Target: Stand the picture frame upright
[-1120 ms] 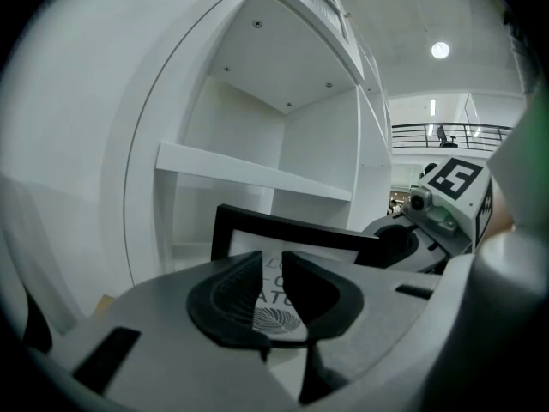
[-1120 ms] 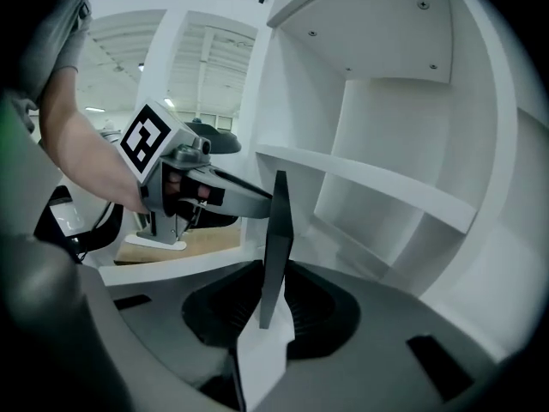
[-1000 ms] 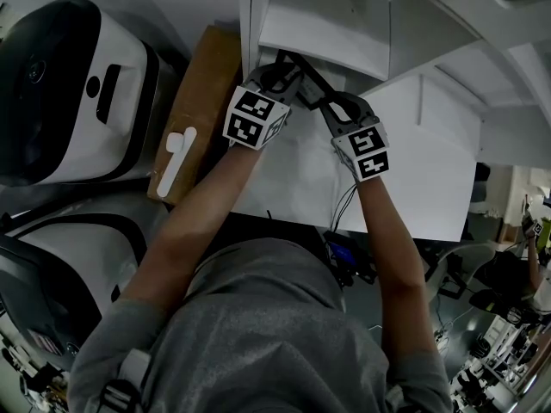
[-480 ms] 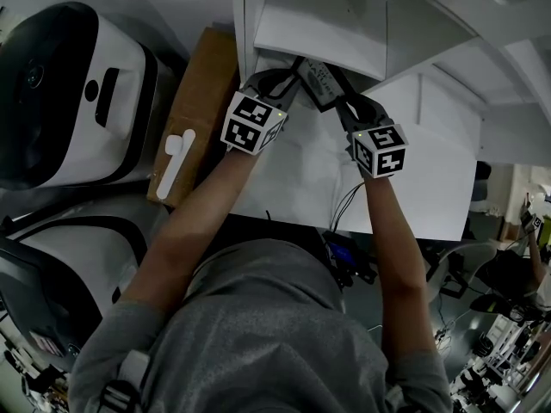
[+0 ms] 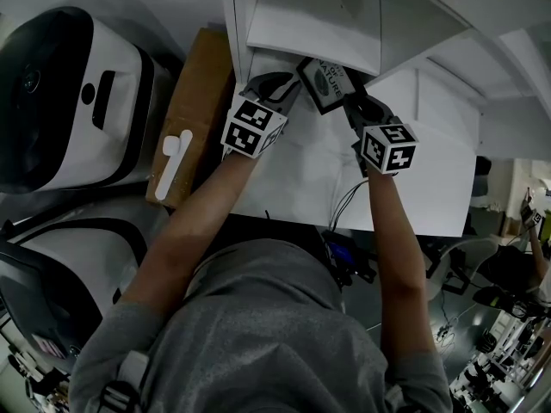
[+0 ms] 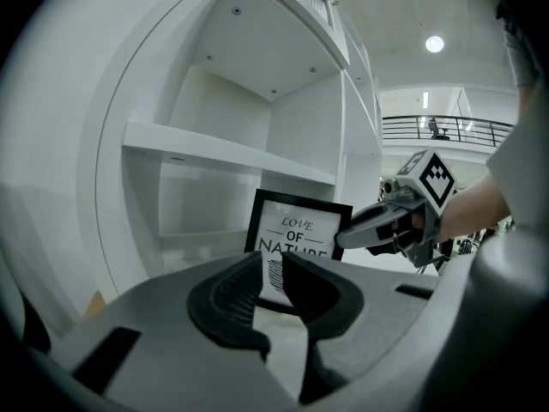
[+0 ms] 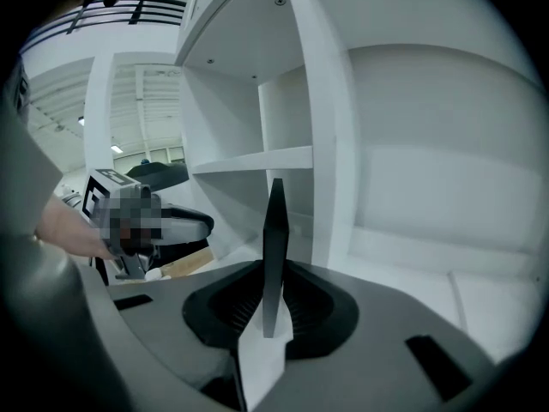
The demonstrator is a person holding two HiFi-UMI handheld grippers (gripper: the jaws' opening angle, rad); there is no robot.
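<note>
Two handheld grippers meet at the open front of a white shelf unit (image 6: pixel 232 148) that stands on a white desk (image 5: pixel 293 179). The right gripper (image 7: pixel 274 303) has its fingers (image 7: pixel 225 305) clenched on the thin side edge of a black-rimmed picture frame (image 6: pixel 296 226), whose white print reads "LOVE OF NATURE". The frame stands upright in the shelf unit's lower compartment, below the first shelf board, with its face turned toward the left gripper (image 6: pixel 273 269). The left gripper's fingers (image 6: pixel 233 294) are released, a narrow slit apart, and grasp nothing. The print shows through that slit. Those fingers hide the frame's lower edge, so I cannot tell whether it rests on the desk. A brown cardboard box (image 5: pixel 194 101) lies just beside the shelf unit's outer wall, on the left gripper's side.
</note>
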